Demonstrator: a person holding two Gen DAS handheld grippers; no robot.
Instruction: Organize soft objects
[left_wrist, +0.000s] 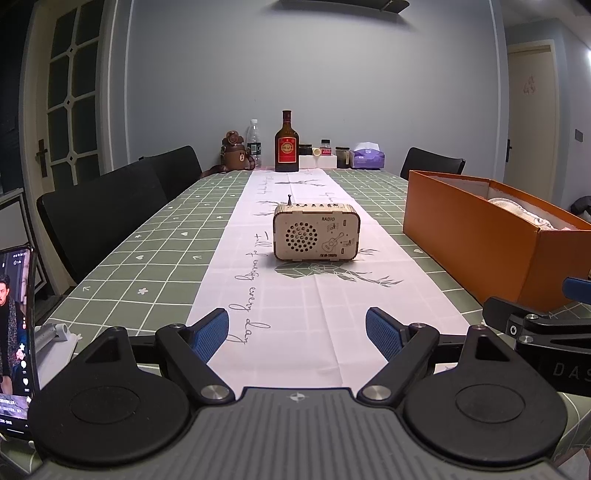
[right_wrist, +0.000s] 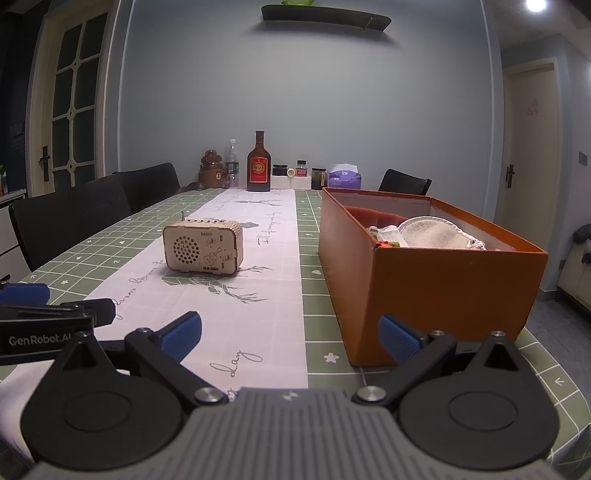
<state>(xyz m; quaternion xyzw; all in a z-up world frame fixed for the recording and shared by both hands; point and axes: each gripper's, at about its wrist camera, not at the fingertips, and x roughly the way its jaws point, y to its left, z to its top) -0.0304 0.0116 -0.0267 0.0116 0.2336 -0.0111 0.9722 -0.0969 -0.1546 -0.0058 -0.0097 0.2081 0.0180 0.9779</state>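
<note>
Both grippers spread wide, nothing held; soft items lie in orange box (right_wrist: 424, 288).

L gripper (left_wrist: 297, 334): blue pads (left_wrist: 210, 334) fully apart, nothing between them, low over the tablecloth (left_wrist: 147, 258), aimed level at the wooden radio (left_wrist: 316, 232) w/ box to its right. R gripper (right_wrist: 290, 334): pads (right_wrist: 400, 338) equally wide, no grip on anything; right pad sits just in front of box's near corner, contact cannot be confirmed. Box stands right of radio, apart from it. Inside box: cream cloth (right_wrist: 436, 232), red fabric (right_wrist: 373, 216) behind it, small items (right_wrist: 388, 236) at near-left; details too small to tell. Bottle (right_wrist: 258, 166) stands well beyond the box at far table end.
</note>
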